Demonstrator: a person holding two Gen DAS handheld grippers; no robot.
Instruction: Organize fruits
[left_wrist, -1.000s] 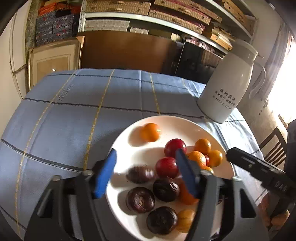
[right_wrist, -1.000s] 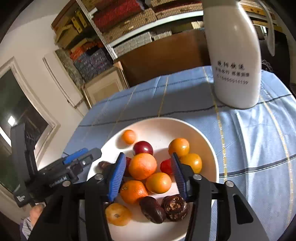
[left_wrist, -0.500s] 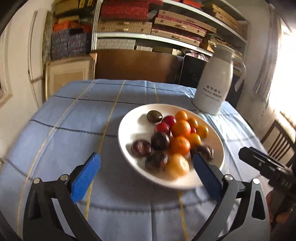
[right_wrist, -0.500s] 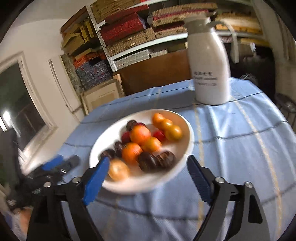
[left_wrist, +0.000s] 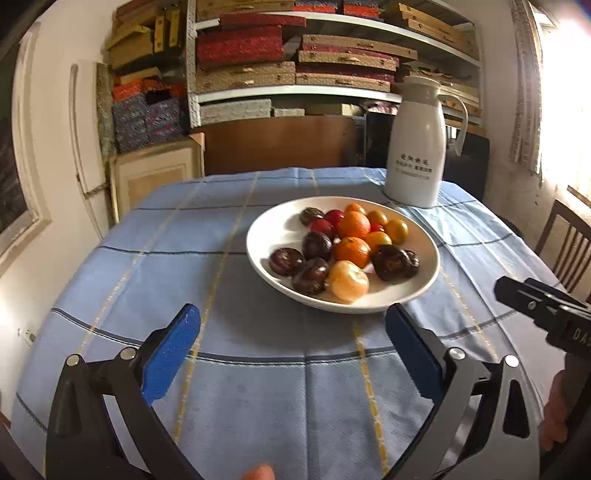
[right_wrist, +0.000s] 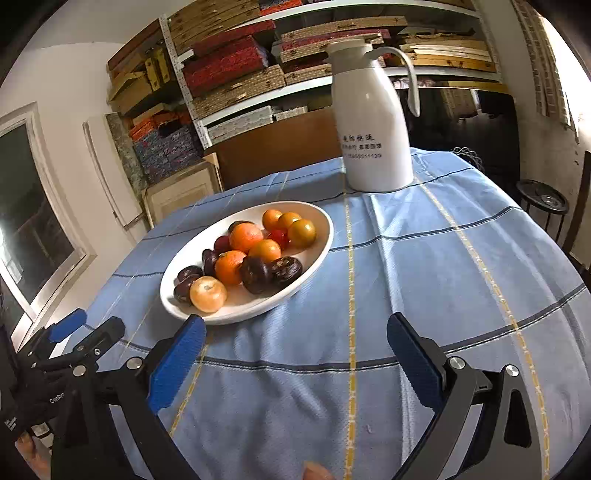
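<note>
Fruit (left_wrist: 343, 247) fills the plate (left_wrist: 424, 284) before the jug (left_wrist: 415, 147); left gripper (left_wrist: 293, 347) and right gripper (right_wrist: 295, 350), jaws just sprung wide and empty, hang short of the plate, sorting apparently done.

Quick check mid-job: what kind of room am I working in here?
Probably a home dining or storage room: a table with a blue checked tablecloth, a white thermos jug beside the plate of fruit, and shelves stacked with flat boxes behind.
</note>
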